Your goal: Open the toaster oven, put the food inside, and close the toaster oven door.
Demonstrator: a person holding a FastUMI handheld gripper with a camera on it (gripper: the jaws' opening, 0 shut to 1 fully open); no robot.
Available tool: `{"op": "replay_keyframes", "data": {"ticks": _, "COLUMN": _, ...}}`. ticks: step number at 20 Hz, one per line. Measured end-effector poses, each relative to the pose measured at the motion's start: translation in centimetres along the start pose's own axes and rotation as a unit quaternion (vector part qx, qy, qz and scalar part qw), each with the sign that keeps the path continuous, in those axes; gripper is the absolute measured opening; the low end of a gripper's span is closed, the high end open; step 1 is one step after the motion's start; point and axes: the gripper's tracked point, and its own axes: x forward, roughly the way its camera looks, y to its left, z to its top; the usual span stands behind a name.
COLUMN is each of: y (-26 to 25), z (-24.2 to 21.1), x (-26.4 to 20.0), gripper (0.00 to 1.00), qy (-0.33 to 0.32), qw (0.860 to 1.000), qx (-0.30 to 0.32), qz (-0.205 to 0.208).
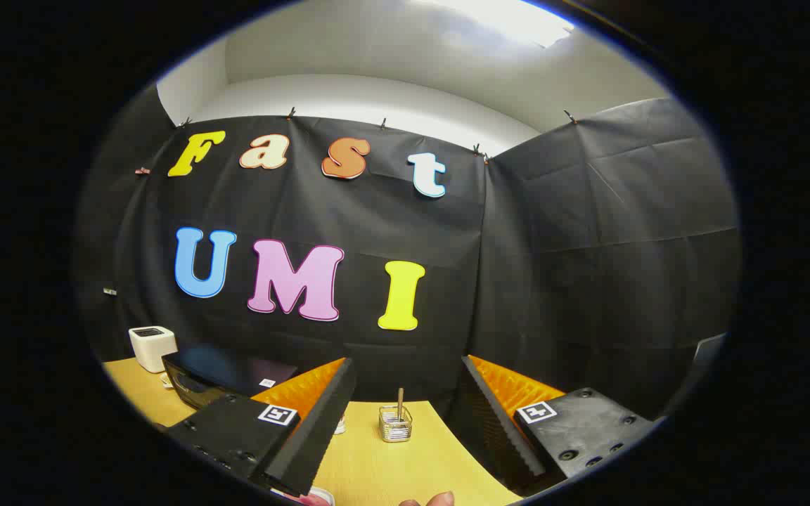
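My gripper [406,365] is open, with a wide gap between its fingers and nothing held. It is tilted up toward the booth's black wall. The toaster oven [201,376], a black glossy box, stands on the wooden table [377,471] beyond the left finger and is partly hidden by it. I cannot tell how its door stands. A pinkish thing [317,497] peeks out under the left finger, too cut off to identify.
A white boxy appliance [152,348] stands behind the oven at the table's far left. A small wire basket [396,424] holding a stick sits on the table between the fingers, ahead of them. A person's fingertip [440,499] shows at the near edge.
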Motion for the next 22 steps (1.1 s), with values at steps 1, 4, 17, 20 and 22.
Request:
{"op": "replay_keyframes", "data": {"ticks": 1, "y": -0.4, "z": -0.2, "x": 0.3, "gripper": 0.97, "qy": -0.003, "qw": 1.000, "qx": -0.001, "qz": 0.005}}
{"op": "replay_keyframes", "data": {"ticks": 4, "y": -1.2, "z": -1.5, "x": 1.0, "gripper": 0.97, "qy": 0.006, "qw": 1.000, "qx": 0.003, "qz": 0.009}}
{"op": "replay_keyframes", "data": {"ticks": 17, "y": 3.6, "z": -0.3, "x": -0.5, "gripper": 0.97, "qy": 0.007, "qw": 1.000, "qx": 0.002, "qz": -0.027}}
{"op": "replay_keyframes", "data": {"ticks": 20, "y": 6.0, "z": -0.2, "x": -1.7, "gripper": 0.97, "qy": 0.017, "qw": 0.998, "qx": 0.021, "qz": -0.049}}
{"op": "replay_keyframes", "data": {"ticks": 22, "y": 9.3, "z": 0.1, "x": -2.3, "gripper": 0.97, "qy": 0.020, "qw": 0.999, "qx": 0.021, "qz": -0.040}}
